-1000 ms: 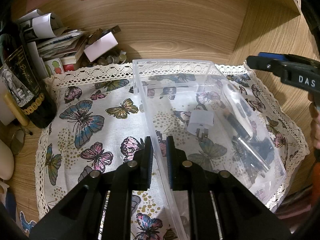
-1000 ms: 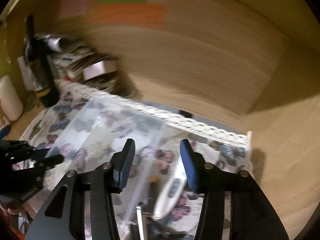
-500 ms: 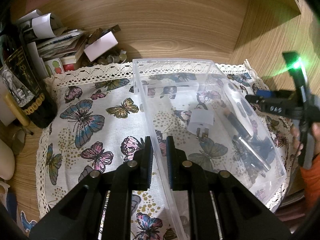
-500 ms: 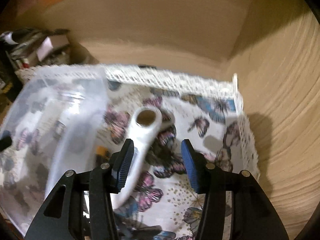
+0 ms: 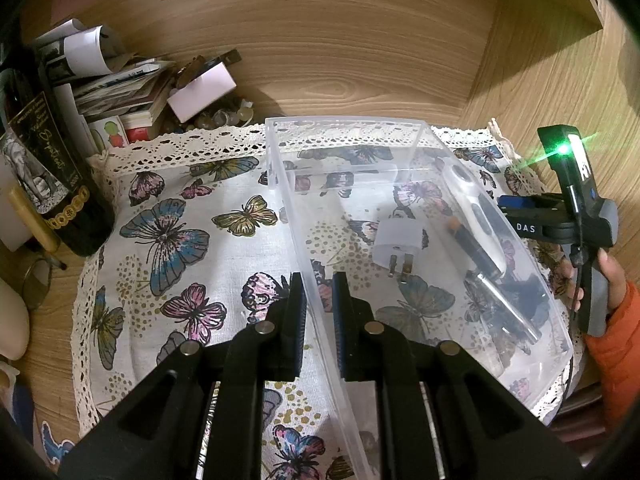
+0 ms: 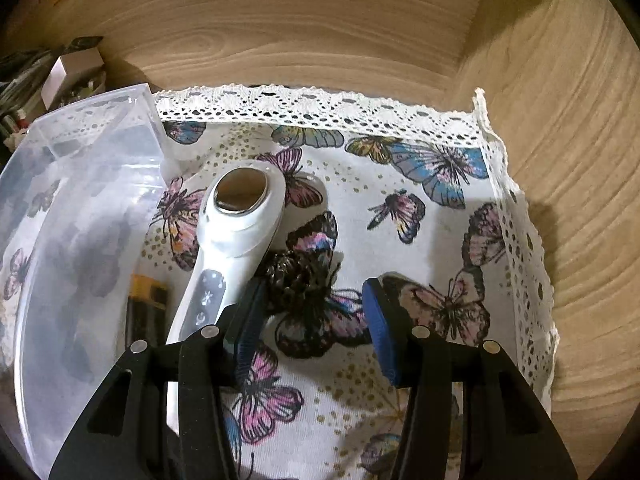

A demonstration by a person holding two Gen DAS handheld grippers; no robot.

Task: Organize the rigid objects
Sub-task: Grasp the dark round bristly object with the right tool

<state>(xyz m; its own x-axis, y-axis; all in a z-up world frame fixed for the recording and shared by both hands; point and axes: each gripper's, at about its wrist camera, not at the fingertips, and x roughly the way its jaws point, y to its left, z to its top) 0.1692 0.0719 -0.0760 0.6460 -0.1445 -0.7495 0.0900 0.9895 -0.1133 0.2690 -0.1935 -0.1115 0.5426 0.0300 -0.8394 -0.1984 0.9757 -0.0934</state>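
Note:
A clear plastic bin (image 5: 416, 136) stands on the butterfly cloth (image 5: 168, 240). My left gripper (image 5: 318, 300) is shut on the bin's left wall. A white plug adapter (image 5: 398, 242) lies inside the bin. A white handheld device with a round metal head (image 6: 236, 224), a dark pine cone (image 6: 294, 276) and a black and gold battery (image 6: 146, 308) lie on the cloth just right of the bin (image 6: 80, 216). My right gripper (image 6: 312, 328) is open and empty, low over the pine cone; it also shows in the left wrist view (image 5: 560, 220).
A dark wine bottle (image 5: 44, 168) and a pile of papers and cards (image 5: 120, 80) crowd the back left corner. Wooden walls (image 6: 560, 140) close in behind and on the right. The lace cloth edge (image 6: 520, 240) turns up against the right wall.
My right gripper has swung right and down, from over the bin to low over the white device and pine cone. My left gripper has held still on the bin wall.

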